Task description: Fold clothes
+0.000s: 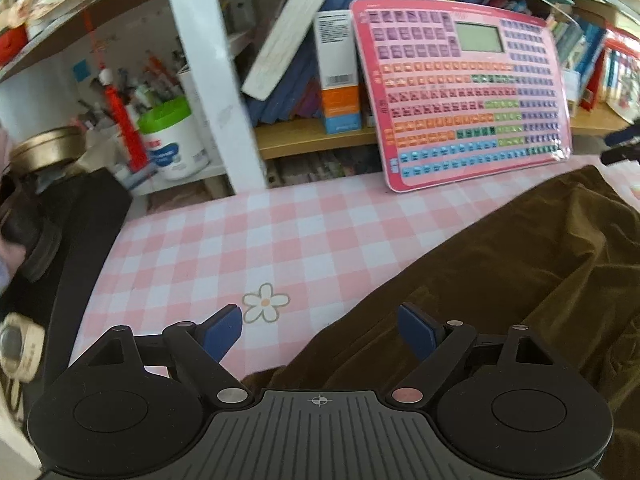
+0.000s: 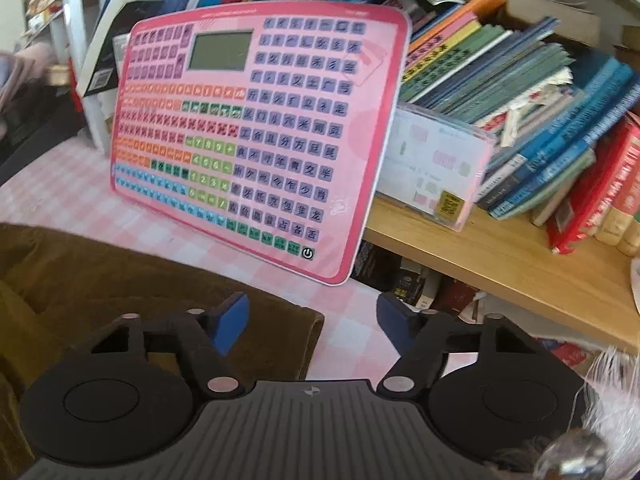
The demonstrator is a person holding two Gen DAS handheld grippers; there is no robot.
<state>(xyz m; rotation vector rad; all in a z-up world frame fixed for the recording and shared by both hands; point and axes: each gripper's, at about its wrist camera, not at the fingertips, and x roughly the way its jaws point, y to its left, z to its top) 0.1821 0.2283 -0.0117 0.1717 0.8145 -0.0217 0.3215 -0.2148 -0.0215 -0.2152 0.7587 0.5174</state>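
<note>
A dark brown garment (image 1: pixel 500 272) lies on the pink checked tablecloth (image 1: pixel 240 240). My left gripper (image 1: pixel 320 326) is open, just above the garment's left edge, with its right pad over the cloth and its left pad over the tablecloth; nothing is between the pads. In the right wrist view the same garment (image 2: pixel 100 280) fills the lower left. My right gripper (image 2: pixel 314 320) is open above the garment's right corner, its left pad over the cloth, its right pad over the tablecloth (image 2: pixel 352 328). It holds nothing.
A pink learning tablet (image 1: pixel 468 92) leans against a wooden bookshelf (image 2: pixel 500 248) full of books behind the table. A white post (image 1: pixel 208 80), a green-lidded wipes tub (image 1: pixel 172 140) and a gold tin (image 1: pixel 48 152) stand far left. A black object (image 1: pixel 80 240) lies along the table's left edge.
</note>
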